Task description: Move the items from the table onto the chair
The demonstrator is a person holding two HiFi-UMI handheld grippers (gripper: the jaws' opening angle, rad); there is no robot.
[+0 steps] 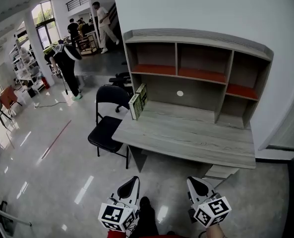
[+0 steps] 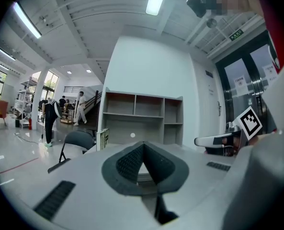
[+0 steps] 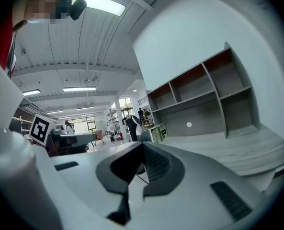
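A green and white box [image 1: 138, 101] stands upright on the left end of the grey wooden desk [image 1: 196, 140]. It also shows in the left gripper view as the box [image 2: 102, 139] and in the right gripper view as the box [image 3: 159, 132]. A black folding chair [image 1: 106, 127] stands beside the desk's left end, with nothing on its seat. My left gripper [image 1: 129, 186] and right gripper [image 1: 198, 186] hover low in front of the desk, well short of it. Both are shut and hold nothing: left gripper [image 2: 142, 163], right gripper [image 3: 140, 164].
A hutch with orange-lined shelves [image 1: 199, 66] rises at the back of the desk. A dark office chair [image 1: 121, 78] stands behind the folding chair. Several people [image 1: 67, 66] stand far off on the glossy floor. A loose board [image 1: 222, 171] lies under the desk's right side.
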